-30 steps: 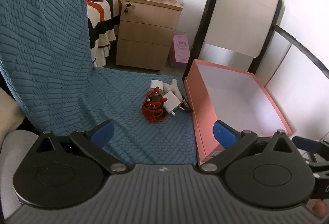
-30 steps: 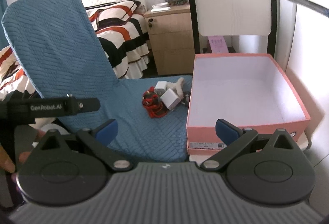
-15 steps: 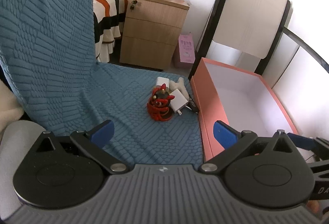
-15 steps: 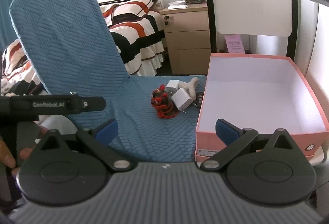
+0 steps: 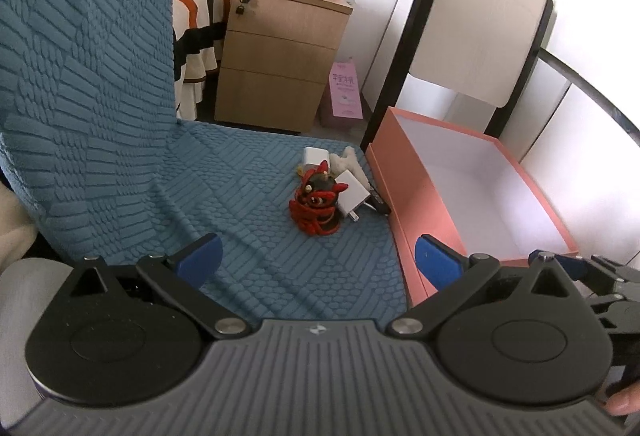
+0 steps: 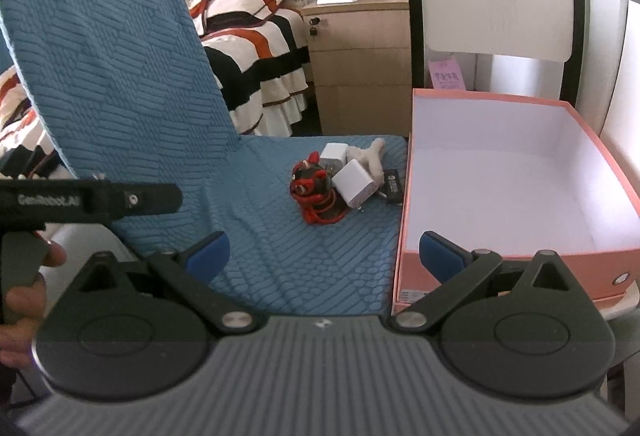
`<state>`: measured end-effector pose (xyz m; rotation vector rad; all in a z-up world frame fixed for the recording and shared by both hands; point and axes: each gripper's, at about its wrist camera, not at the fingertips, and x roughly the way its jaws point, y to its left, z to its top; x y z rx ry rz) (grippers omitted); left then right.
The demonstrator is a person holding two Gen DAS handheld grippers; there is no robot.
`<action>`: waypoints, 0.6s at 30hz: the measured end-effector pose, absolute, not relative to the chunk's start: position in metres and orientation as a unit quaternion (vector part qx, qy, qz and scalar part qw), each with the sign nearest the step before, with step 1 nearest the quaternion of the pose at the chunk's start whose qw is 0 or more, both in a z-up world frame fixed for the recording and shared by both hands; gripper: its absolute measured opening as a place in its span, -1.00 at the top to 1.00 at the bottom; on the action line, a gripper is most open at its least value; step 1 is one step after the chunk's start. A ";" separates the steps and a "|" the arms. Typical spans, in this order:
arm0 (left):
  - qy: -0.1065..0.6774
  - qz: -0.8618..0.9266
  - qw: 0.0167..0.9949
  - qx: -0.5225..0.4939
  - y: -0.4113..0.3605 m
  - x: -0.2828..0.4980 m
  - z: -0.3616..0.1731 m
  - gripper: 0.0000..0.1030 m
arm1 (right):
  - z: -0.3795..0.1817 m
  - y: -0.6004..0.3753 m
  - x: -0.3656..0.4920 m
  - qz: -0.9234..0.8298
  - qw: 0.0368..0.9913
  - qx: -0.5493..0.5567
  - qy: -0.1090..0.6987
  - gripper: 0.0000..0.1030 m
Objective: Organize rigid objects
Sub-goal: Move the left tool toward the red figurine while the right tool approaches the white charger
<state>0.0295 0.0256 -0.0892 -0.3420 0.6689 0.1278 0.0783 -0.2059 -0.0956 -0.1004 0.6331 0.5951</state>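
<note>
A small pile lies on the blue textured chair seat (image 5: 248, 220): a red and black figurine (image 5: 318, 196) with a red cord, two white chargers (image 5: 353, 192) (image 5: 316, 156), a beige fuzzy item (image 5: 346, 158) and a small black device (image 5: 379, 202). The same pile shows in the right wrist view, with the figurine (image 6: 314, 188), a charger (image 6: 354, 188) and the black device (image 6: 394, 184). An empty pink box (image 5: 420, 204) (image 6: 404, 236) stands right of the pile. My left gripper (image 5: 318, 262) and right gripper (image 6: 324, 250) are both open and empty, short of the pile.
A wooden nightstand (image 5: 280, 56) with clutter on top stands behind the chair, next to a striped bed (image 6: 248, 36). A cream chair back (image 5: 480, 28) rises behind the box. The left gripper's body (image 6: 88, 196) shows at the left of the right wrist view.
Both grippers have moved forward, closer to the pile and the box. Both stay open. The objects have not moved.
</note>
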 end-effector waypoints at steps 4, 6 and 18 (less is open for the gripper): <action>0.339 0.054 0.922 -0.181 0.040 0.034 -0.098 -1.00 | -0.100 -0.196 0.079 0.279 0.909 -0.057 0.306 -1.00; 0.343 0.044 0.921 -0.183 0.044 0.038 -0.103 -1.00 | -0.102 -0.192 0.079 0.272 0.912 -0.060 0.302 -1.00; 0.348 0.013 0.922 -0.170 0.054 0.085 -0.137 -1.00 | -0.133 -0.164 0.102 0.260 0.917 -0.077 0.293 -1.00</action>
